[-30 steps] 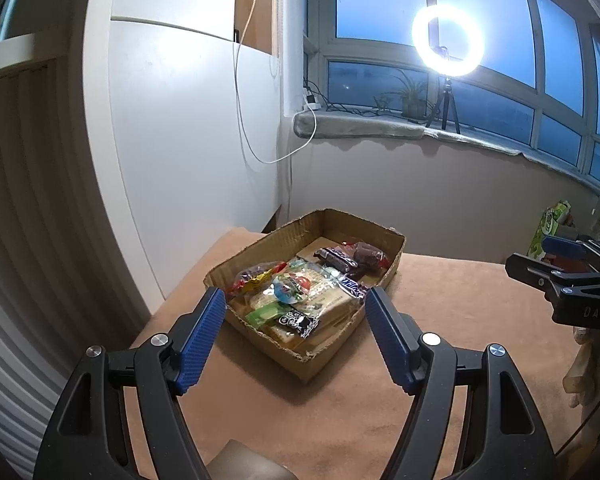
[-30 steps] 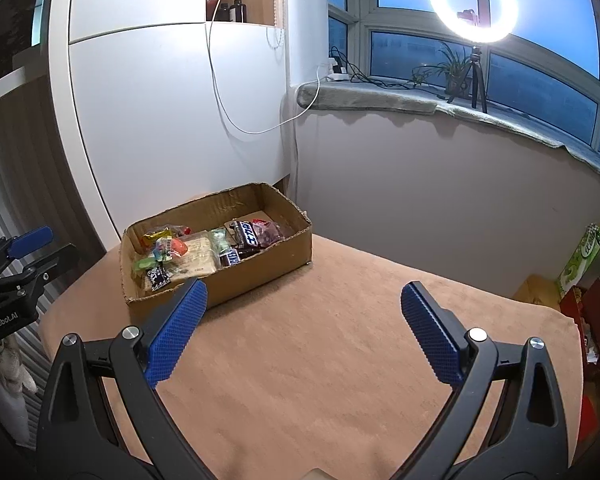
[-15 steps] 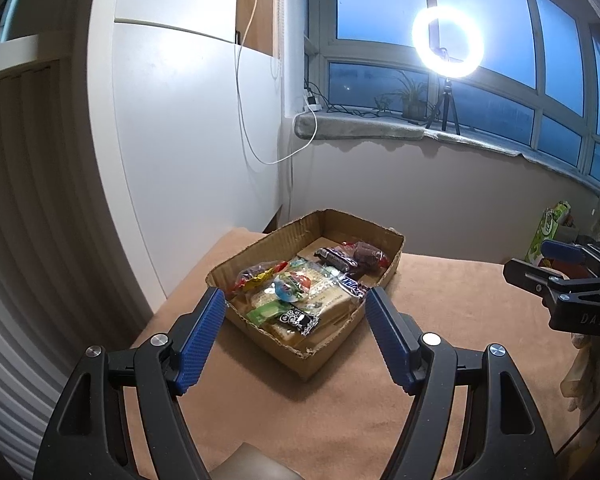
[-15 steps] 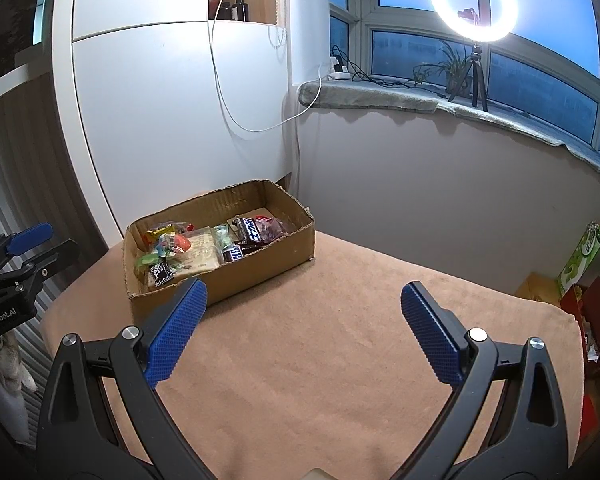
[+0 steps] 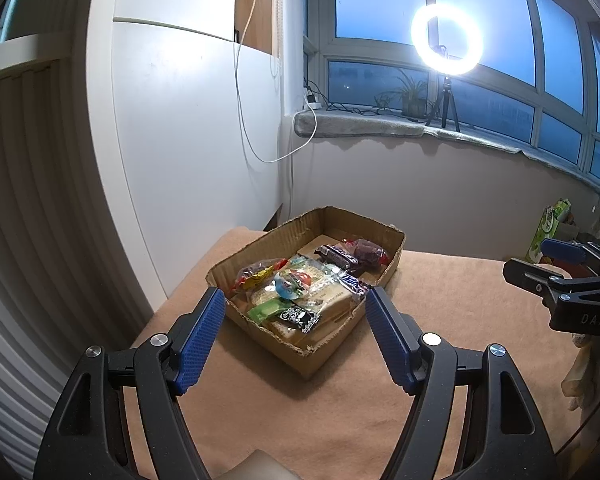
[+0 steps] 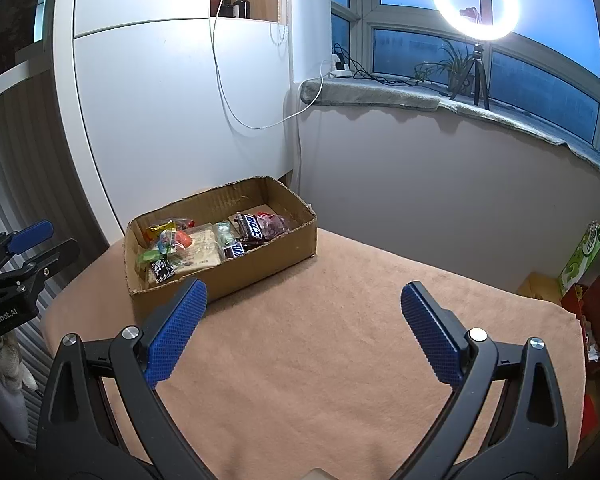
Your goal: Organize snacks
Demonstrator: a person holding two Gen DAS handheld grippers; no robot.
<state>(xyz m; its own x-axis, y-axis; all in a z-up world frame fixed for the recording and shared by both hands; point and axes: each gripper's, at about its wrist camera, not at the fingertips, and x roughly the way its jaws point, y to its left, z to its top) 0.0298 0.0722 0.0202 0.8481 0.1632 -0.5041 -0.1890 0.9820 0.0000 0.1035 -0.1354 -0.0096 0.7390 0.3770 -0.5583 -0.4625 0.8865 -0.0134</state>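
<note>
A shallow cardboard box (image 5: 392, 240) (image 6: 260, 270) stands on the tan-covered table (image 5: 440, 320) (image 6: 340, 340), holding several wrapped snacks: dark chocolate bars (image 5: 336, 256) (image 6: 252, 228), a red and yellow packet (image 5: 256, 274), a green packet (image 5: 266, 312), and cracker packs (image 6: 200, 250). My left gripper (image 5: 294, 304) hangs open just in front of the box's near corner, nothing between its blue pads. My right gripper (image 6: 304, 298) is open over bare cloth to the right of the box. Each gripper also shows at the edge of the other's view, the right gripper (image 5: 560, 276) and the left gripper (image 6: 24, 252).
A white cabinet (image 5: 180, 140) and ribbed panel close the left side. The wall and windowsill with a ring light (image 5: 446, 40) and cables stand behind the table. Green and red boxes (image 6: 584, 256) sit on the floor at the right. A white cable (image 6: 236, 112) hangs down.
</note>
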